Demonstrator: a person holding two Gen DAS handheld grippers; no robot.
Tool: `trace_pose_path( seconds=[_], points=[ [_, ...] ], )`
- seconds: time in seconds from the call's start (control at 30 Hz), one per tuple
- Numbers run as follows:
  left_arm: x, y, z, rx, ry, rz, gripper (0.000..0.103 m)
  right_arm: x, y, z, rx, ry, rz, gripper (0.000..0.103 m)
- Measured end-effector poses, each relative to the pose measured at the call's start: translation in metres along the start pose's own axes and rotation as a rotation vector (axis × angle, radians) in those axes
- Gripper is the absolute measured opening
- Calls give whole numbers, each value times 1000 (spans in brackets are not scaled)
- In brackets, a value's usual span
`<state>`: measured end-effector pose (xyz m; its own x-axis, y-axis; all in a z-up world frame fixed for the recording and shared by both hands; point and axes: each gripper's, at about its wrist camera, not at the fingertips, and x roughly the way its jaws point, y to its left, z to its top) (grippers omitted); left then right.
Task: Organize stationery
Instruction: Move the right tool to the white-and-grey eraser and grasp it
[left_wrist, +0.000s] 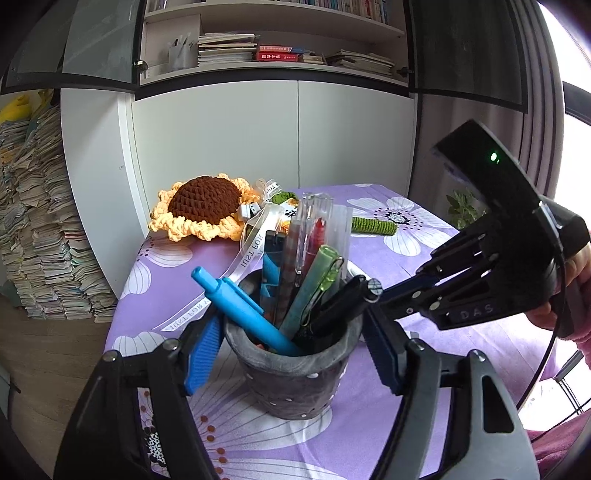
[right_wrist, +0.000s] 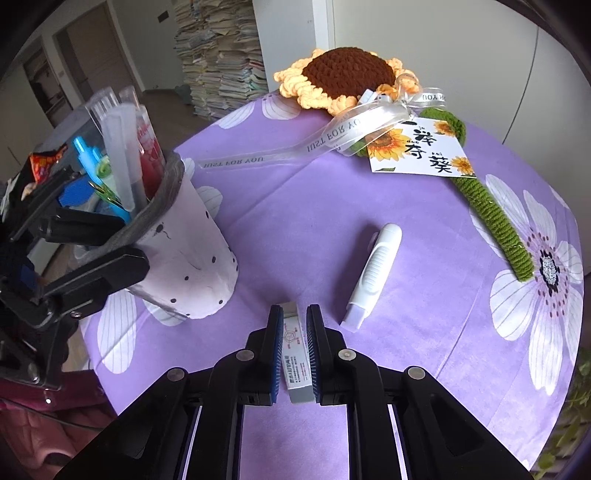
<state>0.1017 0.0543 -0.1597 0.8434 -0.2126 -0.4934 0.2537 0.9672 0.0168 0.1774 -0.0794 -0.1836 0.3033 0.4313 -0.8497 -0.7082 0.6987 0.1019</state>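
A grey-rimmed pen cup (left_wrist: 295, 384) with black dots stands on the purple flowered tablecloth, holding several pens, among them a blue one (left_wrist: 240, 306) and a green one (left_wrist: 314, 284). My left gripper (left_wrist: 291, 317) is shut on the cup, one blue pad on each side. In the right wrist view the same cup (right_wrist: 184, 258) is at the left with the left gripper (right_wrist: 135, 242) around it. My right gripper (right_wrist: 294, 332) points down at the cloth and is shut on a small white printed box (right_wrist: 295, 354). A white utility knife (right_wrist: 373, 269) lies just right of it.
A crocheted sunflower (right_wrist: 347, 74) with green stem (right_wrist: 495, 221), ribbon and a printed card (right_wrist: 417, 151) lies at the far side of the table (right_wrist: 295, 192). White cabinets (left_wrist: 295, 140) and bookshelves stand behind; stacked books (left_wrist: 44, 229) rise at the left. The right gripper's body (left_wrist: 491, 258) sits beside the cup.
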Motion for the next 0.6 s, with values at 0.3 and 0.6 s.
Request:
trace_pose_path(
  seconds=[0.3,0.6],
  points=[
    [-1,-1,0,8,3,5,69,-31,3,-5,-39,-57,-21,14],
    [-2,-1,2,12,15,8,69,21,11,5,-144,105,5,30]
  ],
)
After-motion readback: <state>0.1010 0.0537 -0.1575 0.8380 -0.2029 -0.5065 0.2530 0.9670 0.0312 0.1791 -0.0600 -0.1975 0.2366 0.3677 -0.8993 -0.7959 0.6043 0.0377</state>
